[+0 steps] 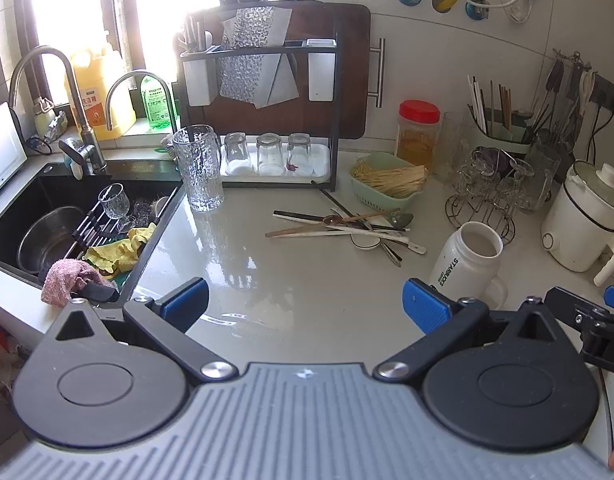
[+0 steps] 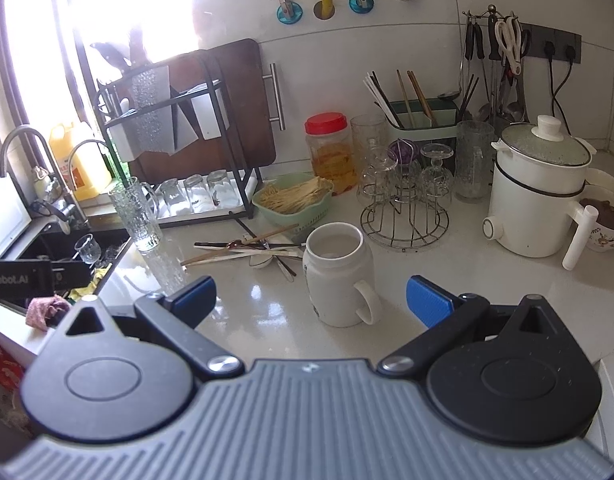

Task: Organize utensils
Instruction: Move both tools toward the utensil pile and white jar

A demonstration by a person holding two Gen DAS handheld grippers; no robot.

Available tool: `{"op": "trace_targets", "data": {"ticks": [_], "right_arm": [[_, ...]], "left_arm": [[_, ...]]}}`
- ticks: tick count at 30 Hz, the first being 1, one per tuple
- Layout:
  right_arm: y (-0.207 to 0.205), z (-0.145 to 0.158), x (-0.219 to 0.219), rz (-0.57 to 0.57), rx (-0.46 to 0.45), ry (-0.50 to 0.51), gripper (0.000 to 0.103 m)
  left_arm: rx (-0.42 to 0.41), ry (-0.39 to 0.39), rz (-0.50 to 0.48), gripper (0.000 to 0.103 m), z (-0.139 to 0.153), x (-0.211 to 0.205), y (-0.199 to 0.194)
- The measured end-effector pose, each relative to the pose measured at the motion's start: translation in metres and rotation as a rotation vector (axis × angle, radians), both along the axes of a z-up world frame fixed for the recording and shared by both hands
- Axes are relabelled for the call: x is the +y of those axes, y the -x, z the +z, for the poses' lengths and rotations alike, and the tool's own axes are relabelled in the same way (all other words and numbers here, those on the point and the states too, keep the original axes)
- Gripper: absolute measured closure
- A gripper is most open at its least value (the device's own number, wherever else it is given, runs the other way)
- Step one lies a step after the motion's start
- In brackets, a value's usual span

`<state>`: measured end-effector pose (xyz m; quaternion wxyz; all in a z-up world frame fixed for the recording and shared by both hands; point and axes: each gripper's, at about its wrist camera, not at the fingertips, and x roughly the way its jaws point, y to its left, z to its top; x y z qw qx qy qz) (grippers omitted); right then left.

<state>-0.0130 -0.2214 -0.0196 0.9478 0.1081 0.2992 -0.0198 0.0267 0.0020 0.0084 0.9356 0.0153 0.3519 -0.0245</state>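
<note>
A loose pile of utensils [image 1: 347, 226], chopsticks and spoons, lies on the pale counter; it also shows in the right wrist view [image 2: 251, 252]. A white mug [image 1: 469, 266] stands upright and empty just right of the pile, and shows in the right wrist view [image 2: 339, 276]. A green utensil holder [image 1: 503, 136] with several chopsticks stands at the back right, also in the right wrist view [image 2: 421, 120]. My left gripper [image 1: 305, 304] is open and empty, above the counter short of the pile. My right gripper [image 2: 311, 300] is open and empty, the mug standing just beyond its fingers.
A black sink [image 1: 67, 216] with a pot, glass and cloths lies left. A tall glass [image 1: 199, 168] stands at its corner. A black rack [image 1: 267, 108] with upturned glasses, a green basket of sticks [image 1: 387, 182], a red-lidded jar [image 1: 417, 136], a wire glass stand [image 2: 405, 200] and a white pot [image 2: 535, 196] line the back.
</note>
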Motion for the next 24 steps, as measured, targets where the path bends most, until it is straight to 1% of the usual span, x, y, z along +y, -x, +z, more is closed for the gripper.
{"op": "trace_targets", "data": {"ticks": [7, 24], "right_arm": [[0.000, 0.000, 0.000, 0.009, 0.000, 0.001, 0.000], [-0.017, -0.009, -0.010, 0.022, 0.040, -0.004, 0.000]], "left_arm": [[-0.005, 0.000, -0.015, 0.000, 0.005, -0.003, 0.000], [0.029, 0.008, -0.012, 0.000, -0.001, -0.011, -0.017]]}}
